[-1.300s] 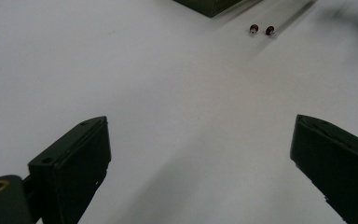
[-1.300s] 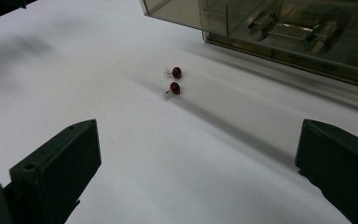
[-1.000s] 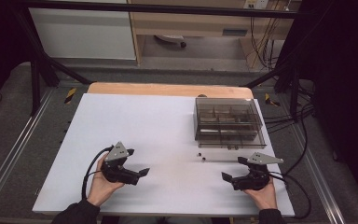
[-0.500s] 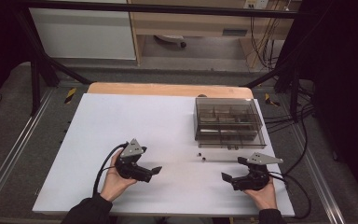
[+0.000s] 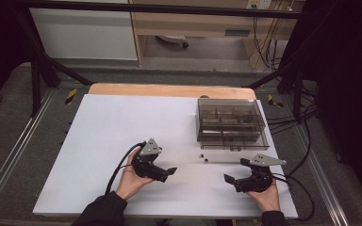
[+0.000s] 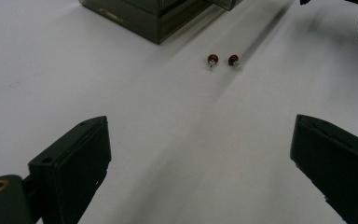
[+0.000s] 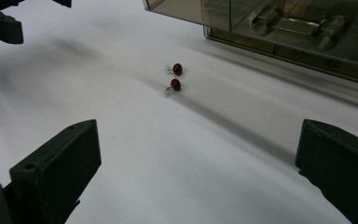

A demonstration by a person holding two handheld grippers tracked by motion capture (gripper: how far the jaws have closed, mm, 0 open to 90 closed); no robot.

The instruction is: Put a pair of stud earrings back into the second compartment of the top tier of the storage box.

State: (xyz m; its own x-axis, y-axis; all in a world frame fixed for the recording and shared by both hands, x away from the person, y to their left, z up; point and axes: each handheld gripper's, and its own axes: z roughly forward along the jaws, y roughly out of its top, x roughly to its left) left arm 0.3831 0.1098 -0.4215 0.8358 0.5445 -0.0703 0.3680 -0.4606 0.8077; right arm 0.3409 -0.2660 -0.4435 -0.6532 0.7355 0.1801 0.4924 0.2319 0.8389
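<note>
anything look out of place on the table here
Two small red beads lie loose on the bare white table, just in front of the compartment box rather than in it. Both grippers, left and right, are open and hold nothing. Nothing looks damaged.

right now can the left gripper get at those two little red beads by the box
Probably yes: the left gripper is open and faces the two red beads across bare white table. The smoky box sits off to the side.
</note>
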